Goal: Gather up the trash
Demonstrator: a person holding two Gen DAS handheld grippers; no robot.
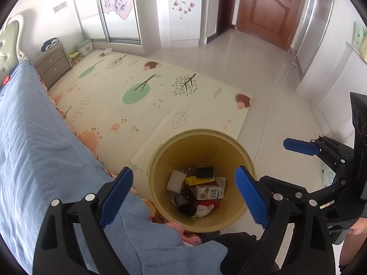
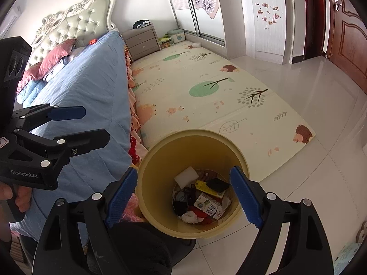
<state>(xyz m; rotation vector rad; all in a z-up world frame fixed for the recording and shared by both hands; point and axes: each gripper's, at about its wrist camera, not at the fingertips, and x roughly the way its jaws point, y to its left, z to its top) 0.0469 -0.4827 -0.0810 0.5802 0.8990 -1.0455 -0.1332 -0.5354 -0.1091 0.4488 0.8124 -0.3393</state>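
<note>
A yellow waste bin [image 1: 201, 146] [image 2: 190, 151] stands on the floor by the bed's corner. It holds mixed trash: a milk carton [image 1: 207, 192] [image 2: 209, 207], a white sponge [image 1: 175, 181] [image 2: 186, 177], a yellow box, dark scraps and crumpled tissue. My left gripper [image 1: 183, 193] hangs open above the bin with nothing between its blue pads. My right gripper [image 2: 183, 198] is open and empty too, over the same bin. Each gripper shows in the other's view: the right gripper [image 1: 291, 165] at the right edge, the left gripper [image 2: 91, 123] over the bed.
A bed with a blue sheet [image 1: 34, 149] [image 2: 91, 87] runs along the left. A patterned play mat [image 1: 137, 91] [image 2: 206, 96] lies beyond the bin, with tiled floor [image 1: 263, 68] to the right. A nightstand [image 2: 142, 41], a white cabinet [image 1: 181, 11] and a brown door [image 1: 270, 6] are far off.
</note>
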